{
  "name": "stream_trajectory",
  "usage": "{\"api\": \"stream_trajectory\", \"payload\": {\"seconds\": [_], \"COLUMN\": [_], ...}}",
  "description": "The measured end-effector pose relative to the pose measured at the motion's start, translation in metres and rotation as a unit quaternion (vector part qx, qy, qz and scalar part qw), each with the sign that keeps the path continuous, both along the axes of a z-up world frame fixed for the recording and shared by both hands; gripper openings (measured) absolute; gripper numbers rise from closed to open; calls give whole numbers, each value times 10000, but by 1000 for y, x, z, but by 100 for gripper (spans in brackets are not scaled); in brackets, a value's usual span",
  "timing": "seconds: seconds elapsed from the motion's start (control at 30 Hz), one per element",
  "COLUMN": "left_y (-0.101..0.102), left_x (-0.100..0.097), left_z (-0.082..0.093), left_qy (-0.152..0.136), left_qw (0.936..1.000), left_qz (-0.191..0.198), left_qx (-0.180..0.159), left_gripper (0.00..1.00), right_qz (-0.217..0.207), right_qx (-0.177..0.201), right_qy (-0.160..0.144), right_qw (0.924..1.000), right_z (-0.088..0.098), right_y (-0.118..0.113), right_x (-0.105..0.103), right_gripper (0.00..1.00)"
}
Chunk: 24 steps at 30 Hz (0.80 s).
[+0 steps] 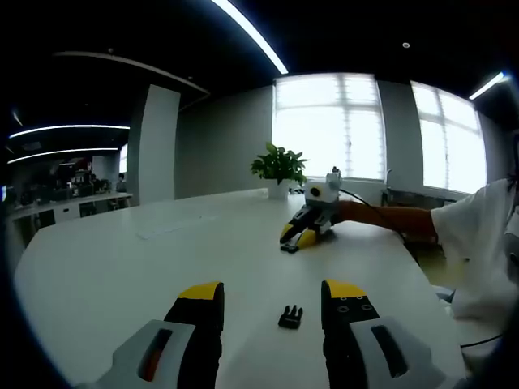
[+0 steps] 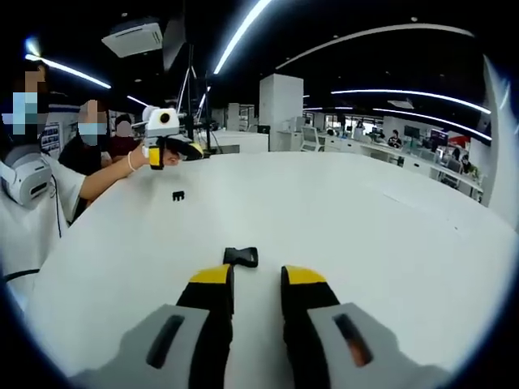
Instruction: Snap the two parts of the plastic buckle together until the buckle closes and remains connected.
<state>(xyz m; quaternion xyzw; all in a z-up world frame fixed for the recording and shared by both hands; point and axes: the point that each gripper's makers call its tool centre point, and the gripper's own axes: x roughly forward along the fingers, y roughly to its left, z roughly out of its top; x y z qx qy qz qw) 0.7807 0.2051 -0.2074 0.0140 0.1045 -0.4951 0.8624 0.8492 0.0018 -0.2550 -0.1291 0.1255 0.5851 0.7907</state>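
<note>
On the white table [image 1: 122, 267] lies a small black pronged buckle part [image 1: 290, 316], in the gap between my left gripper's [image 1: 273, 296] wide-open jaws and touching neither. The same part [image 2: 178, 195] appears far off below the left gripper [image 2: 195, 151], which a hand holds above the table. The other black buckle part [image 2: 242, 257] rests just ahead of my right gripper [image 2: 258, 279], near its left fingertip. Those jaws stand a little apart with nothing between them. In the left gripper view the right gripper [image 1: 302, 235] sits low on the table with that part [image 1: 289, 247] at its tip.
A potted plant [image 1: 278, 166] stands at the table's far edge before bright windows. A person in white [image 1: 478, 243] sits at the right edge of the table, arm stretched over it. Other people [image 2: 89, 130] are seated behind. The broad table [image 2: 389, 243] spreads to the right.
</note>
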Motion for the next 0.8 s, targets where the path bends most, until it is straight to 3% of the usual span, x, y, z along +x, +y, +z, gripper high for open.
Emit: {"api": "stream_trajectory", "payload": {"seconds": [0.27, 0.47, 0.8], "left_y": [2, 3, 3], "left_x": [2, 2, 3], "left_z": [1, 1, -1], "left_qy": [1, 6, 25], "left_qw": [10000, 10000, 10000], "left_qz": [19, 34, 45], "left_qx": [-36, -39, -14], "left_gripper": [48, 48, 48], "right_qz": [194, 72, -5], "right_qx": [-28, 13, -6], "right_qy": [46, 85, 29], "right_qw": [9998, 9999, 10000], "right_z": [-2, -2, -1], "right_y": [8, 8, 3], "right_x": [-6, -4, -3], "right_gripper": [20, 11, 6]}}
